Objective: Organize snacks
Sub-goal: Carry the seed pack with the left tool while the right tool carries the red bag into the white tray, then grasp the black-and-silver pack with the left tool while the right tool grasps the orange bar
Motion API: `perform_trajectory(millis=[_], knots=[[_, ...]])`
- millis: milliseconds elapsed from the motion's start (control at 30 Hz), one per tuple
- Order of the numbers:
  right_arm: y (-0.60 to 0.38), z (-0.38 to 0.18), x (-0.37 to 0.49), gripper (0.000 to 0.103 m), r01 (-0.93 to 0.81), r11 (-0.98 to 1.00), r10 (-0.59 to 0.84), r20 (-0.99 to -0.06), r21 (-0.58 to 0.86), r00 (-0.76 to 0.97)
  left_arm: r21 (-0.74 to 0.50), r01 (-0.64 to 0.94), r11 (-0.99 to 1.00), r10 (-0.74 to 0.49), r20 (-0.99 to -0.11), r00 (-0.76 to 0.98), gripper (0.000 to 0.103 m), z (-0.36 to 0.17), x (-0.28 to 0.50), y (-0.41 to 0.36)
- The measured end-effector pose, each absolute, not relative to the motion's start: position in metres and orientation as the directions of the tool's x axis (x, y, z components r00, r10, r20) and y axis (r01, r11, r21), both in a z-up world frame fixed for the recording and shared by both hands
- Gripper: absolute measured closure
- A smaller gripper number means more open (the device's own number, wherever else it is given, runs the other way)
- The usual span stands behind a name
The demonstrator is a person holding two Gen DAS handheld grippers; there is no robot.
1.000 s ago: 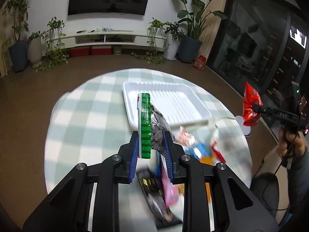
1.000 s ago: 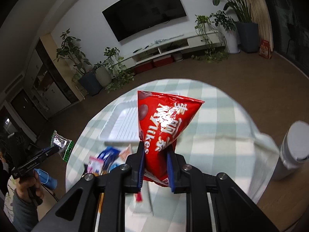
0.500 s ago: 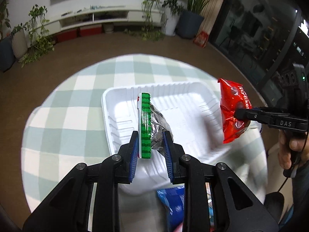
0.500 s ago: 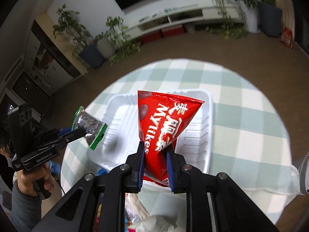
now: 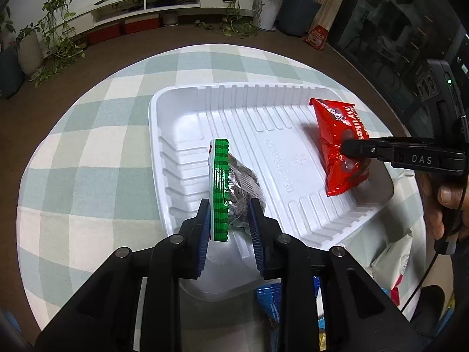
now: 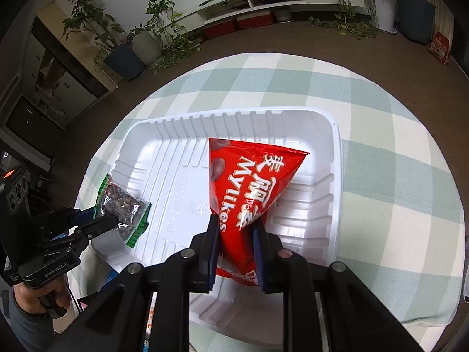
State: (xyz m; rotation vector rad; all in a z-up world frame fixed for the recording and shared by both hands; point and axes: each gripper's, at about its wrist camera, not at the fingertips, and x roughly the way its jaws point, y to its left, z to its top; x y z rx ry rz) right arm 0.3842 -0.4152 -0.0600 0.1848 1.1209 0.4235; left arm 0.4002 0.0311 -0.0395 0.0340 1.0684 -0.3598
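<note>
The left gripper (image 5: 229, 220) is closed on a green-edged packet (image 5: 231, 187) with a clear window that shows dark pieces inside; the packet stands on its edge between the two blue pads and sticks out forward from them. Directly ahead of this gripper and below the packet lies the white ribbed tray (image 5: 181, 129), which sits on a round table with a green and white checked cloth (image 5: 96, 146). The packet is over the near left part of the tray, and it is not clear if it touches the tray floor. To the right of the left gripper, across the tray, the right gripper (image 5: 350, 149) clamps a red Mylikes bag (image 5: 340, 146) by its lower part, over the right side of the tray. In the right wrist view, the right gripper (image 6: 236, 234) pinches the same red bag (image 6: 249, 184) between its pads, and the wide sealed end of the bag points forward over the tray (image 6: 334, 182). To the left of it, the left gripper (image 6: 102, 220) holds the green packet (image 6: 123, 205) just over the tray's left rim. Behind the left gripper's fingers, at the near edge of the table, lie a blue wrapper (image 5: 269, 296) and a white packet (image 5: 392, 258), outside the tray.
</note>
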Motion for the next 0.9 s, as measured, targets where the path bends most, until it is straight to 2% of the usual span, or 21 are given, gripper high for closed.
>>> perform_trajectory(millis=[100,167,200,267,333,400,467,533,600,667,767,900], knots=[[-0.417,-0.062,0.383,0.069,-0.224,0.907,0.417,-0.832,0.356,0.366,-0.122,0.295,0.948,-0.248,-0.862,0.442,0.075,-0.038,0.398,0.028],[-0.418,-0.062,0.382,0.068,-0.224,0.905,0.422,-0.829,0.361,0.367,-0.113,0.283,0.952,-0.235,-0.864,0.446,0.066,-0.037,0.398,0.029],[-0.419,-0.062,0.381,0.067,-0.224,0.903,0.426,-0.826,0.366,0.368,-0.112,0.278,0.954,-0.233,-0.863,0.449,0.055,-0.036,0.397,0.030],[-0.422,-0.062,0.379,0.058,-0.218,0.901,0.431,-0.823,0.374,0.369,-0.123,0.278,0.952,-0.244,-0.856,0.456,0.051,-0.035,0.396,0.033],[-0.425,-0.059,0.376,0.057,-0.218,0.899,0.436,-0.816,0.379,0.380,-0.116,0.271,0.955,-0.237,-0.851,0.469,0.049,-0.031,0.393,0.033],[-0.433,-0.054,0.370,0.054,-0.209,0.896,0.443,-0.804,0.391,0.397,-0.112,0.264,0.958,-0.233,-0.840,0.489,0.038,-0.024,0.389,0.034],[-0.441,-0.044,0.364,0.040,-0.195,0.887,0.461,-0.784,0.418,0.416,-0.115,0.256,0.960,-0.236,-0.824,0.515,0.037,-0.013,0.382,0.037],[-0.457,-0.027,0.348,0.031,-0.180,0.865,0.494,-0.731,0.469,0.471,-0.131,0.253,0.959,-0.254,-0.792,0.555,0.017,0.006,0.369,0.043],[-0.473,-0.008,0.324,0.021,-0.176,0.847,0.510,-0.675,0.501,0.533,-0.131,0.252,0.959,-0.262,-0.751,0.606,0.003,0.024,0.352,0.050],[-0.484,0.008,0.297,0.007,-0.185,0.830,0.522,-0.617,0.526,0.588,-0.095,0.270,0.958,-0.258,-0.690,0.677,0.000,0.045,0.322,0.057],[-0.491,0.023,0.256,0.006,-0.213,0.819,0.532,-0.567,0.533,0.628,-0.047,0.284,0.958,-0.250,-0.626,0.739,0.000,0.062,0.275,0.066],[-0.483,0.026,0.187,0.006,-0.260,0.816,0.545,-0.534,0.517,0.647,-0.071,0.225,0.972,-0.211,-0.687,0.695,0.000,0.054,0.220,0.082]])
